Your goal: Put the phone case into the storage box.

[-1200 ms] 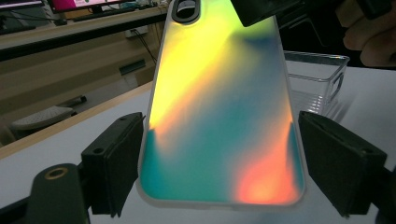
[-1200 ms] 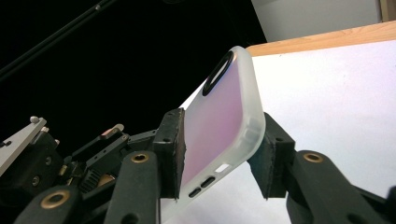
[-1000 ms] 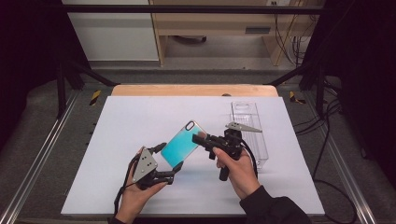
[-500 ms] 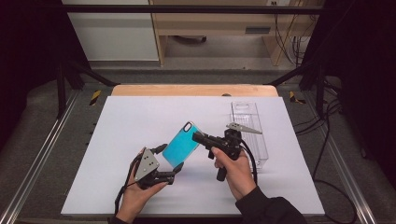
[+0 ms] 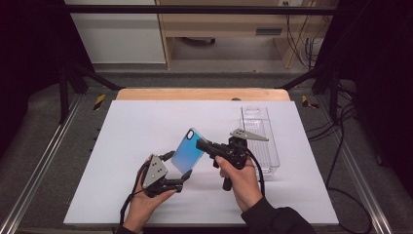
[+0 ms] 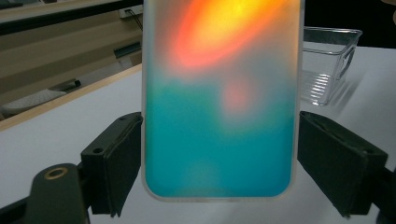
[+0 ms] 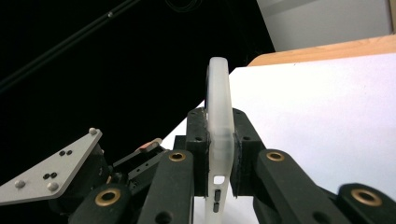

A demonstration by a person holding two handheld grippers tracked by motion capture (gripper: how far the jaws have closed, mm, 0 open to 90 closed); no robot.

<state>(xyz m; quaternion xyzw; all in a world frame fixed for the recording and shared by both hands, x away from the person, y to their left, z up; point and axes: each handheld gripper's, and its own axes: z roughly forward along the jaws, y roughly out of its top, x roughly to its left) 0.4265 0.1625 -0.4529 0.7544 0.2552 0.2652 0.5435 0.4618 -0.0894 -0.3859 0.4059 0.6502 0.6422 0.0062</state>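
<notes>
A phone case (image 5: 189, 152) with a blue-to-orange gradient back is held in the air above a white table (image 5: 146, 126), gripped by two hand-held claws at once. The right gripper (image 5: 203, 144), held in the person's right hand (image 5: 241, 180), has just been closing its jaws and now clamps the case across its thin edge; in the right gripper view the frosted rim of the case (image 7: 219, 126) stands upright between the two black pads, pressed on both sides. The left gripper (image 5: 184, 178), in the left hand (image 5: 143, 200), grips the lower end of the same case, its jaws pressed against the two long sides; in the left gripper view the case (image 6: 222, 112) rises straight up from between the pads (image 6: 116, 163), teal just above the jaws and turning orange farther from them. A clear plastic tray (image 5: 260, 139) lies on the table just beyond the right gripper, on the side away from the left gripper. A wooden strip (image 5: 202, 94) borders the table's far edge.
</notes>
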